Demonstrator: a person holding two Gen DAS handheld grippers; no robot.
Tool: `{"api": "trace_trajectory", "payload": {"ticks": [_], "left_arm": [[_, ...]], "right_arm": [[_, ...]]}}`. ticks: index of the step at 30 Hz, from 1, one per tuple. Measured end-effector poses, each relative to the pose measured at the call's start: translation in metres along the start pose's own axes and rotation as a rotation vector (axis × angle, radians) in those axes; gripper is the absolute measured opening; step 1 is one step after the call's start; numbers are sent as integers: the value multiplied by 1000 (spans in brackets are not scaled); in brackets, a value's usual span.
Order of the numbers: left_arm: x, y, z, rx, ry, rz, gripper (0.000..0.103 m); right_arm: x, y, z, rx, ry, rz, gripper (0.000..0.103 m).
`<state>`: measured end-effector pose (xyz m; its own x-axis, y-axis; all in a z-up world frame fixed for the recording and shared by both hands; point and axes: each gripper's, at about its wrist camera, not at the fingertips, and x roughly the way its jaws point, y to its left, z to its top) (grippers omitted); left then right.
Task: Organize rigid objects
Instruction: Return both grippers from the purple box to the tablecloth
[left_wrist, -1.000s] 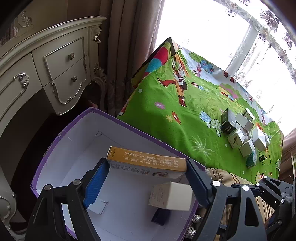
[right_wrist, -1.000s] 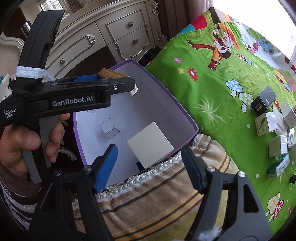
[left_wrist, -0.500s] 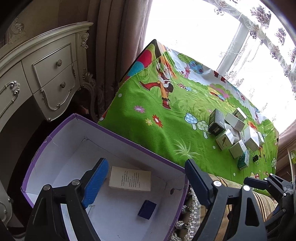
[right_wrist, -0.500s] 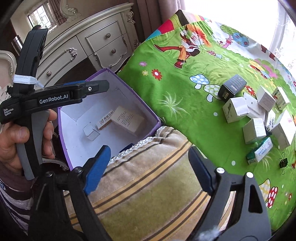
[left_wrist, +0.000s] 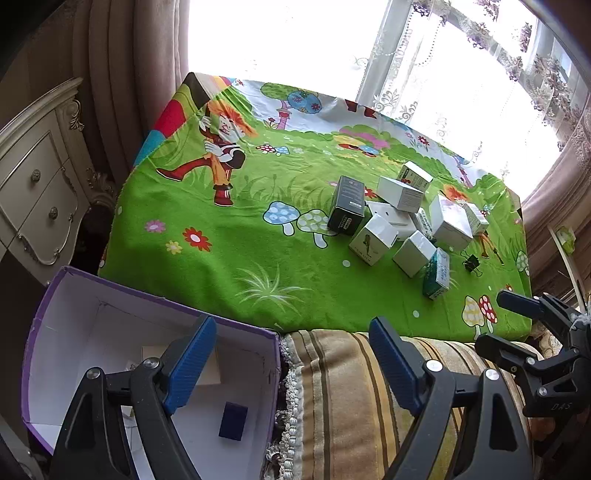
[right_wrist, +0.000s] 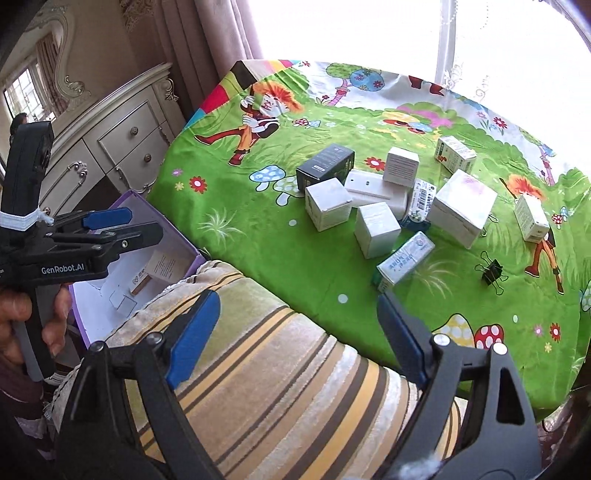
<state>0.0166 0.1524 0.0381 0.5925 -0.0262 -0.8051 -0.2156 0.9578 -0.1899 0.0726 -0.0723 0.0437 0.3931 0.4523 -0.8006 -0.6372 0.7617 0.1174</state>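
Green cartoon-print cloth (right_wrist: 236, 236) carries the clustered small cardboard cartons (right_wrist: 373, 225), awaiting sorting. Left gripper (left_wrist: 291, 363) and right gripper (right_wrist: 295, 328) hover spread and empty. Purple-rimmed white storage box (left_wrist: 155, 306) apparently holds sorted cartons.

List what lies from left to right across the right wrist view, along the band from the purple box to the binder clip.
Left gripper → purple box → black carton → teal-and-white carton → large white box → black binder clip.
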Motion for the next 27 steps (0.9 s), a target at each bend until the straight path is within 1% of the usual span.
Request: {"api": "trace_trajectory", "payload": {"ticks": [3, 8, 12, 17, 20, 23, 25, 27], "left_arm": [[3, -11, 4, 13, -5, -30, 86], [10, -28, 9, 33, 5, -56, 86], [16, -44, 12, 63, 17, -80, 86], [27, -66, 16, 89, 43, -111, 85], [32, -80, 19, 112, 56, -129, 85], [40, -93, 22, 134, 72, -153, 79], [46, -102, 23, 150, 87, -170, 73], [50, -111, 24, 171, 98, -181, 71]], "right_arm": [[-4, -21, -6, 42, -7, -6, 89], [-9, -52, -12, 98, -13, -48, 89], [-14, -73, -17, 132, -21, -98, 89], [-15, -99, -23, 184, -8, -121, 89], [-14, -113, -29, 224, 14, -124, 89], [-13, -126, -34, 263, 38, -125, 89], [-13, -132, -35, 277, 44, -128, 89], [-13, -137, -36, 289, 48, -134, 89]]}}
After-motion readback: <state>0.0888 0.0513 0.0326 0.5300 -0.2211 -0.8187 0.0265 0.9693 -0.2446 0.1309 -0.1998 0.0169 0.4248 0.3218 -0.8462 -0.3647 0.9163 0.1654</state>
